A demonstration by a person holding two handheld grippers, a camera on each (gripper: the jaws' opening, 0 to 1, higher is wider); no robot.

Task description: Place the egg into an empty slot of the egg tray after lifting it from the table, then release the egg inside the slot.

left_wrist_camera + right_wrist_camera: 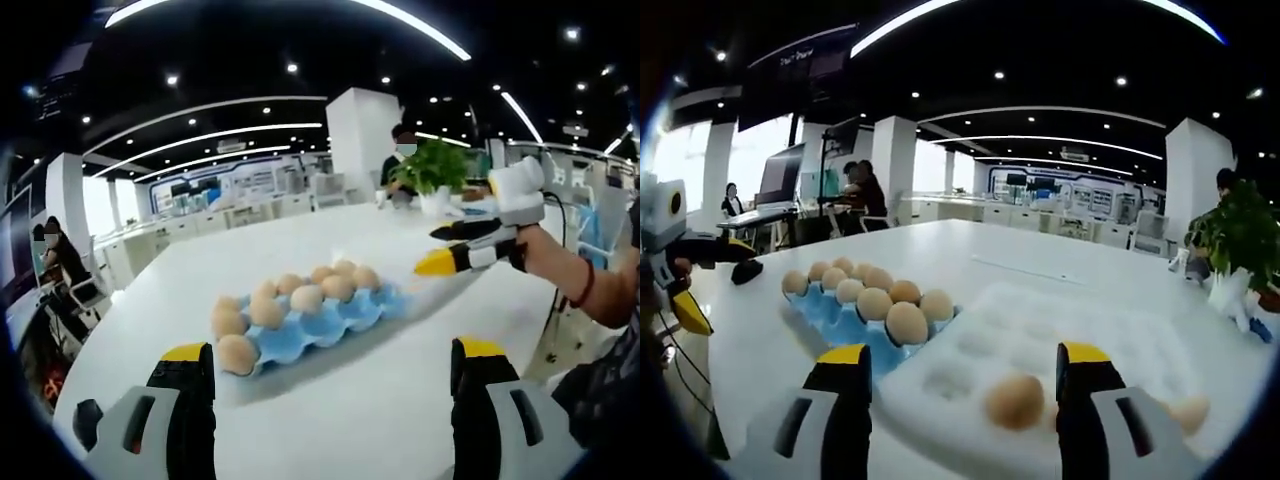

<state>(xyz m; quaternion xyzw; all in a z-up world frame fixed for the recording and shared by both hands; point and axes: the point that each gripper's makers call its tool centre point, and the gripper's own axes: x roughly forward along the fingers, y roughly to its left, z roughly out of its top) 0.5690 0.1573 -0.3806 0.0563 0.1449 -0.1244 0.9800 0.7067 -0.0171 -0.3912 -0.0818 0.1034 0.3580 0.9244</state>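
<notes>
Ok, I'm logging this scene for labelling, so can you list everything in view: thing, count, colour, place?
blue egg tray: one, light blue, on the white table, also in the right gripper view.
eggs in the blue tray: about ten, tan, in the slots, some slots bare.
white egg tray: one, white, on the table right of the blue one.
eggs in the white tray: two, tan, near edge.
table: one, white.
potted plant: one, green in a white pot, far side.
people: several, seated or standing at desks behind.
right gripper: yellow-tipped, open, over the white tray.
left gripper: yellow-tipped, open, nothing between the jaws.
</notes>
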